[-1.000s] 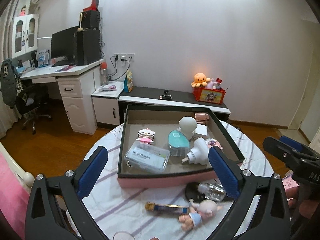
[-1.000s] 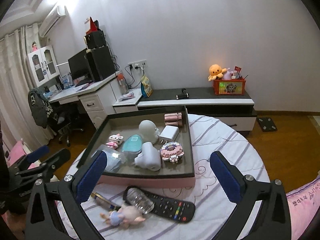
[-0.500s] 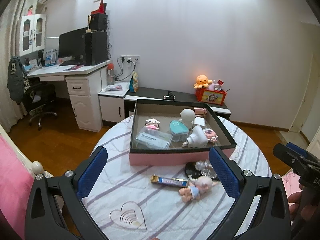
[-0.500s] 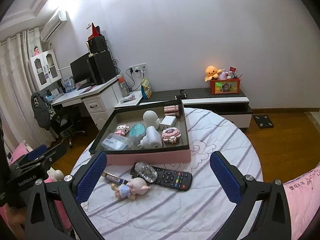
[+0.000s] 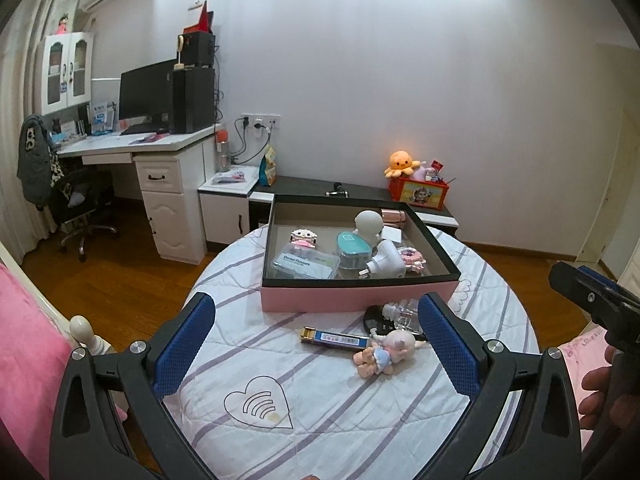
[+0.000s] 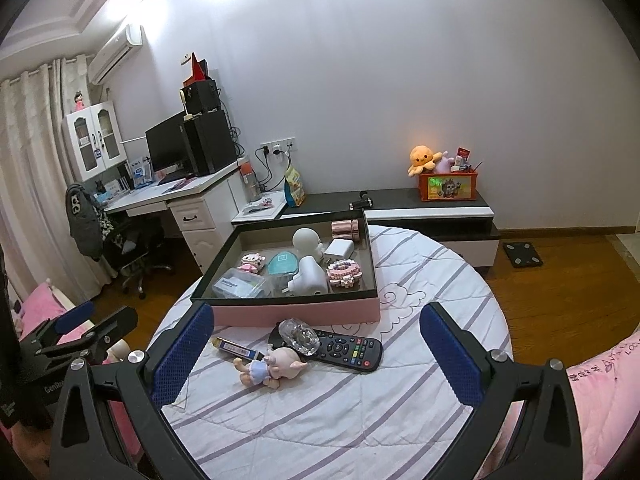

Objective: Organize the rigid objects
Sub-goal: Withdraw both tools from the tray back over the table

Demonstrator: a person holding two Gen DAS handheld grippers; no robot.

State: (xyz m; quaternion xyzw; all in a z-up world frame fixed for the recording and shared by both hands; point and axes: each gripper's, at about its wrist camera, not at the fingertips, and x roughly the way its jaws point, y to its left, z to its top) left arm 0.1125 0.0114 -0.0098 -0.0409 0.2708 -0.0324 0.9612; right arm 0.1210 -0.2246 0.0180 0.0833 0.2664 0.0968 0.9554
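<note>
A pink box with a dark rim holds several small items on the round table. In front of it lie a baby doll, a flat blue stick, a clear bottle and a black remote. My left gripper is open and empty, held back above the table's near side. My right gripper is open and empty, likewise held back from the objects.
The table has a striped white cover with a heart mark. A desk with monitor and chair stands at the left. A low cabinet with an orange toy box is behind. Pink bedding lies at the right.
Both grippers have pulled back and up from the box, so the table and loose objects show farther away. Both stay open and empty.
</note>
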